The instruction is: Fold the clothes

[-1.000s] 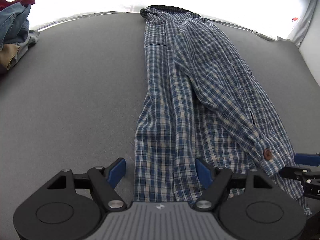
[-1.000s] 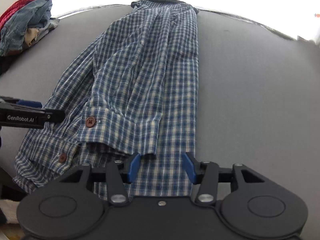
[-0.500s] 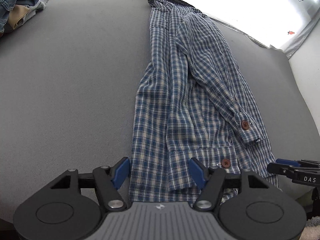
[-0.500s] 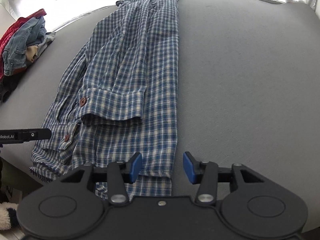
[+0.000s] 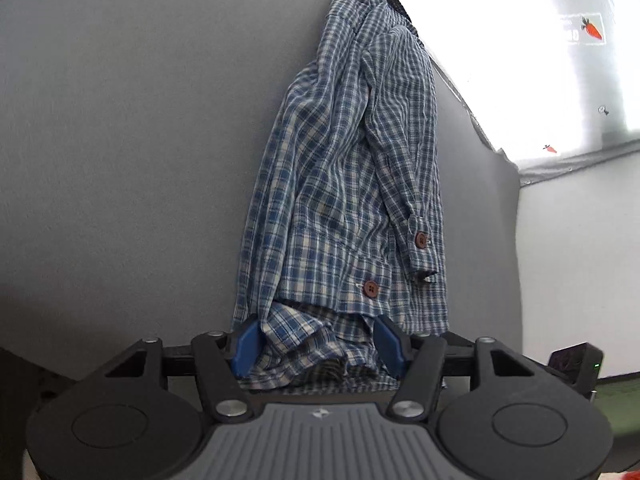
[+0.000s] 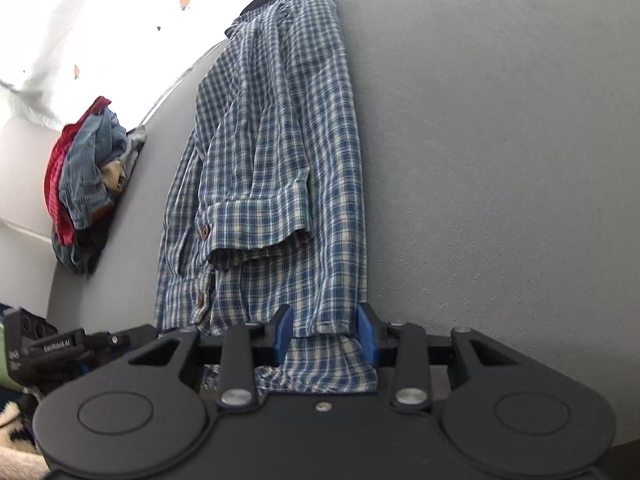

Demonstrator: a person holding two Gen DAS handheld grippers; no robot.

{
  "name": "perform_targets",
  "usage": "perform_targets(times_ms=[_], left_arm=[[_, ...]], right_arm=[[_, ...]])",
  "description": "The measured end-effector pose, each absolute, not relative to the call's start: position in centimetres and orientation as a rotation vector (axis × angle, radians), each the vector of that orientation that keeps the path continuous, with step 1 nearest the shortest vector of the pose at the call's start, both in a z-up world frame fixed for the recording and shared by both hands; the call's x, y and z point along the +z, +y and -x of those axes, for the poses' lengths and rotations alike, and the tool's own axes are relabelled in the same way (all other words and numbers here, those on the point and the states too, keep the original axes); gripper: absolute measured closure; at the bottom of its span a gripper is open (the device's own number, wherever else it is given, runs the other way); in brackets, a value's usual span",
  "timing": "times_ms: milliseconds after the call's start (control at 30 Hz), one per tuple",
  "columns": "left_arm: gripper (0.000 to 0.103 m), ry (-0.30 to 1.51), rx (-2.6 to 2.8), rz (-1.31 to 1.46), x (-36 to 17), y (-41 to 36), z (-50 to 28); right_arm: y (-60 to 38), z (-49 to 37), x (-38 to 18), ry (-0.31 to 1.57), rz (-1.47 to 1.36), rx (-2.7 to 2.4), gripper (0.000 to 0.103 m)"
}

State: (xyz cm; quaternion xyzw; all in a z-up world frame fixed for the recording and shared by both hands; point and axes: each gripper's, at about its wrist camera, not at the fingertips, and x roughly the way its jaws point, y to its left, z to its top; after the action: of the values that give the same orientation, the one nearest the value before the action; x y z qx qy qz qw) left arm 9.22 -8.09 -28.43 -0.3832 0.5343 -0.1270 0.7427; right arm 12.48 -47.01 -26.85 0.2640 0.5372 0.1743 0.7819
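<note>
With both the left gripper and right gripper spread wide around the blue-and-white plaid cotton shirt's bunched hem, each should pinch every layer before lifting evenly toward its collar.

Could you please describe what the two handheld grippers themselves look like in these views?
The left gripper and the right gripper each have blue finger pads on black linkage arms with silver screws and round black discs. The left's body is ribbed grey; the right's is plain black. White "GenRobot.AI" lettering marks the left's side.

grey felt-like surface under bright backlight; white carrot-print curtain behind, plain white wall beside.
</note>
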Motion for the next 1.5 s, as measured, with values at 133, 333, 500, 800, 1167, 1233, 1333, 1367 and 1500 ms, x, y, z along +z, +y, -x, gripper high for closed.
perform_targets(times_ms=[133,333,500,800,1167,1233,1333,1367,1500], left_arm=[[0.041,1.171,-0.27,0.809,-28.2,-8.8,-9.5],[0.043,1.199,-0.273,0.585,-26.8,-11.2,-10.5],[0.048,1.215,-0.261,0.532,-26.6,-11.8,-10.7],[0.039,1.203,-0.233,0.708,-27.2,-9.3,-11.7],[0.093,1.261,-0.132,0.417,-26.2,-10.6,-12.7],[0.097,1.289,-0.124,0.477,-26.3,-10.2,-13.0],[0.099,1.287,-0.127,0.584,-25.7,-9.3,-13.2],[0.099,1.273,-0.138,0.626,-25.2,-9.0,-13.1],[0.099,1.184,-0.187,0.784,-22.7,-7.6,-13.6]], right_arm=[[-47.5,-12.7,-27.4,1.179,-0.609,0.342,0.077],[-44.9,-12.8,-26.4,1.159,-0.433,0.375,0.072],[-45.2,-12.8,-26.4,1.165,-0.431,0.375,0.077],[-46.3,-12.9,-26.6,1.175,-0.462,0.385,0.073],[-45.3,-13.1,-26.3,1.174,-0.362,0.345,0.096],[-45.2,-13.1,-26.2,1.171,-0.358,0.343,0.099],[-45.6,-13.3,-25.2,1.14,-0.419,0.371,0.1],[-45.9,-13.3,-24.6,1.117,-0.438,0.388,0.1],[-47.2,-14.0,-21.6,1.029,-0.581,0.432,0.1]])
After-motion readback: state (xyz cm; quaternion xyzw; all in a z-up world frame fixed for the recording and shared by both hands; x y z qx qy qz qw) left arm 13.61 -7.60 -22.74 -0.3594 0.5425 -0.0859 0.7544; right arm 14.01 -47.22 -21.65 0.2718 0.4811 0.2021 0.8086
